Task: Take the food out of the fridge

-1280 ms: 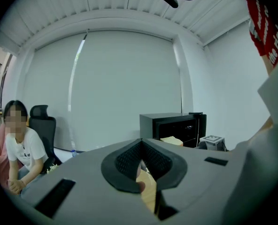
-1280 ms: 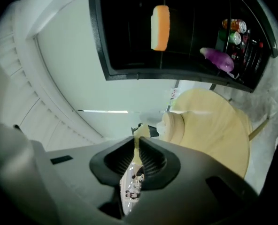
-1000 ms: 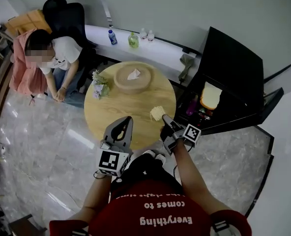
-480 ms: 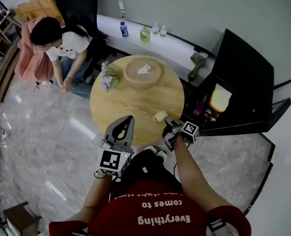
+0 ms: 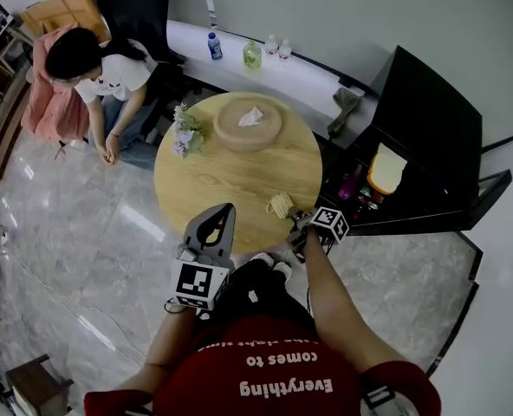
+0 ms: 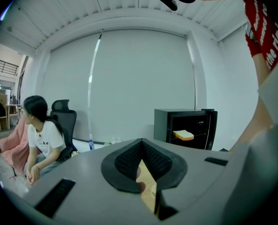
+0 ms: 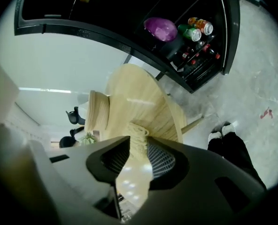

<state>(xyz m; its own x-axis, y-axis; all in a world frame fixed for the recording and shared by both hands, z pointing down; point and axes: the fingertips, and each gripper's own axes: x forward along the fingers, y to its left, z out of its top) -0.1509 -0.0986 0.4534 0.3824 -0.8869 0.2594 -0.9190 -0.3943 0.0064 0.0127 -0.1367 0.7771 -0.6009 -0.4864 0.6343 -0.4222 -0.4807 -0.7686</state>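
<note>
Noodle bundle (image 5: 279,204) sitting on the round table (image 5: 213,180), near the edge by the open fridge (image 5: 412,146).
The right gripper view shows it's pale and stringy, sitting between the right gripper (image 7: 135,142) tips. The jaws have just been opening, and the pads are probably off it. The head view only shows a yellowish clump. The left gripper (image 6: 140,142) is clenched on nothing.

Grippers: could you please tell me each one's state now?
Left gripper: shut, empty.
Right gripper: open, jaws just opening, noodles between them on the table.
</note>
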